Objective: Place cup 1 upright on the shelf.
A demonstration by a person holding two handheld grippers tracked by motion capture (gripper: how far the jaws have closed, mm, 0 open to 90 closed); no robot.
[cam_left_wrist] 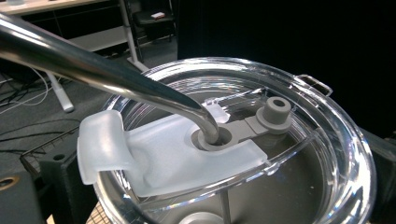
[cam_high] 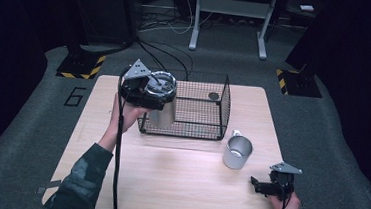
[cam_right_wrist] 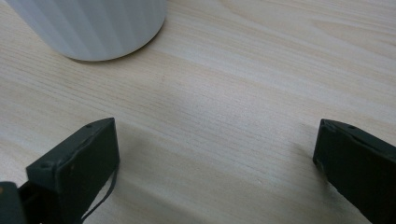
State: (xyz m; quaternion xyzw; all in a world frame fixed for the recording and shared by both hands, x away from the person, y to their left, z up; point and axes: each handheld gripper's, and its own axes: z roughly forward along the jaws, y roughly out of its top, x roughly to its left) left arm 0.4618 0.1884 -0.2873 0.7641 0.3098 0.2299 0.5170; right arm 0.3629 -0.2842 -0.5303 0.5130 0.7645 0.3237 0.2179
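High view: a steel tumbler (cam_high: 162, 107) with a clear lid (cam_high: 160, 82) is held by the left gripper (cam_high: 147, 89) at the left end of a black wire basket (cam_high: 193, 107) on the wooden table (cam_high: 168, 173). The tumbler's long axis stands roughly upright, lid uppermost. A small dark disc (cam_high: 214, 95) is seen inside the basket at its far right. A white mug (cam_high: 237, 151), its mouth open upward, stands on the table just outside the basket's near right corner. The right gripper (cam_high: 260, 186) rests low near the table's right front edge, jaws spread and clamped on nothing.

Left gripper view: detail hidden from above is supplied. The lid (cam_left_wrist: 261, 140) is seen close, with a bent metal straw (cam_left_wrist: 93, 70) passed through its central hole and a frosted flap (cam_left_wrist: 140, 154) beside it. Whether the left jaws are closed on the tumbler cannot be told.

Right gripper view: the two black jaws are shown wide apart over bare wood, with the ribbed base of the mug (cam_right_wrist: 93, 28) beyond them.
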